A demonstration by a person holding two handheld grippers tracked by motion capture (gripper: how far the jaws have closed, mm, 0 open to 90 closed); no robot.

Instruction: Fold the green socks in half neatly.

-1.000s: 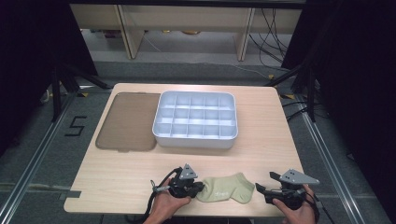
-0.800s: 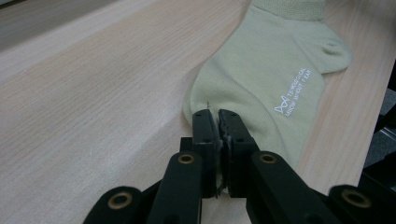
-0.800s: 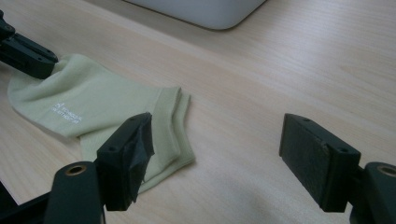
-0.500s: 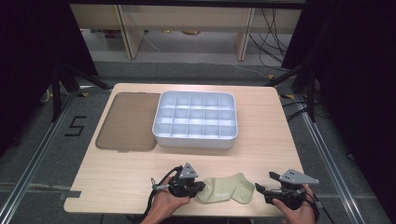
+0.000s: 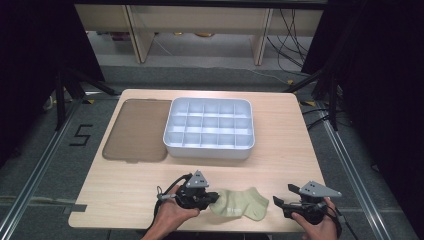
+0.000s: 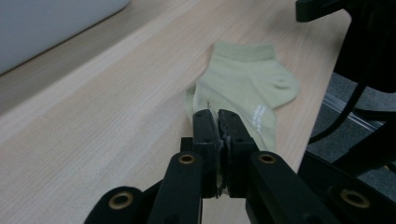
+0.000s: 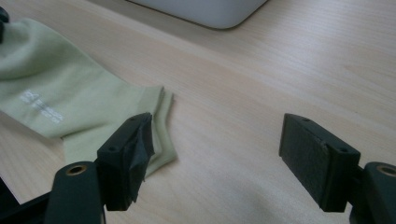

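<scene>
The left claw (image 6: 218, 122) is clamped on the toe end of the pale green sock (image 5: 242, 203); the right claw (image 7: 217, 154) gapes wide and empty beside the sock's cuff on the table (image 5: 280, 167).

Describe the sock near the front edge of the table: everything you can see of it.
The sock is a pale green ankle sock of soft knit fabric, with a ribbed cuff and small white lettering on its side. It lies mostly flat on the wooden table near the front edge, between the two grippers. The left gripper has its jaws shut on the toe end, pinching the fabric. The right gripper stands open by the cuff end, one jaw just over the cuff's edge; whether it touches is unclear.
</scene>
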